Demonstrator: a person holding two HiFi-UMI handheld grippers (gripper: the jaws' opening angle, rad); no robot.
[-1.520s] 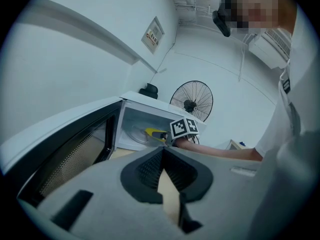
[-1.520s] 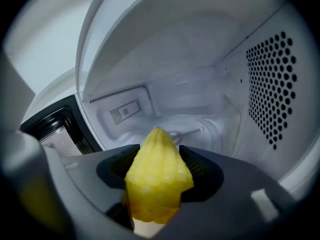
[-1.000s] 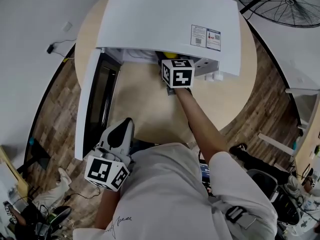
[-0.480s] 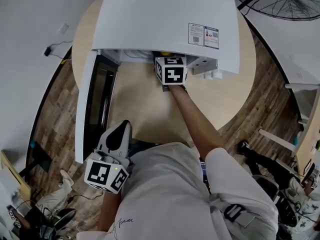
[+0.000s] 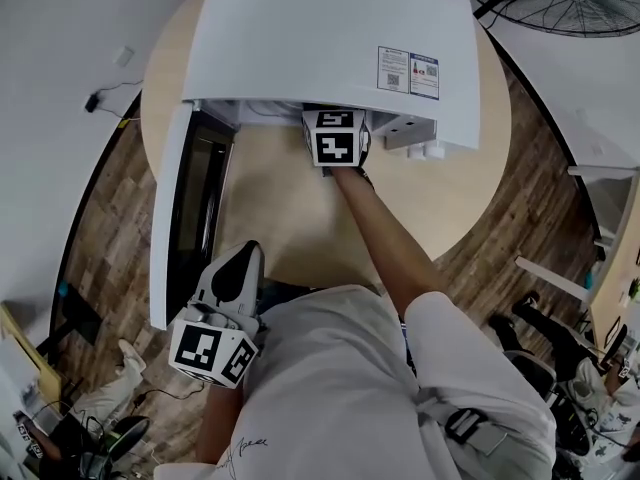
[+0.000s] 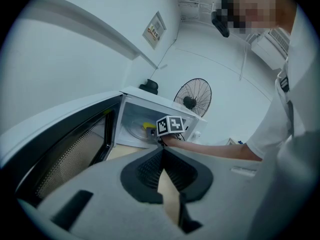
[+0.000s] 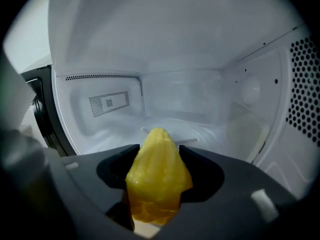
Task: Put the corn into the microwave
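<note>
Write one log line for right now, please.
right gripper: shut on corn, in microwave opening | left gripper: shut, empty | microwave door: open

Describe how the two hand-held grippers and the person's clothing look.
The left hand-held gripper and right hand-held gripper are grey with black pads; each bears a white cube with black square markers. The person wears a white short-sleeved shirt.

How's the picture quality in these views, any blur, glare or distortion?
Head view: evenly lit, sharp, edges slightly bent. Left gripper view: strong fisheye, dark round border. Right gripper view: fisheye too; the close corn looks soft, the microwave interior bright and washed out.
</note>
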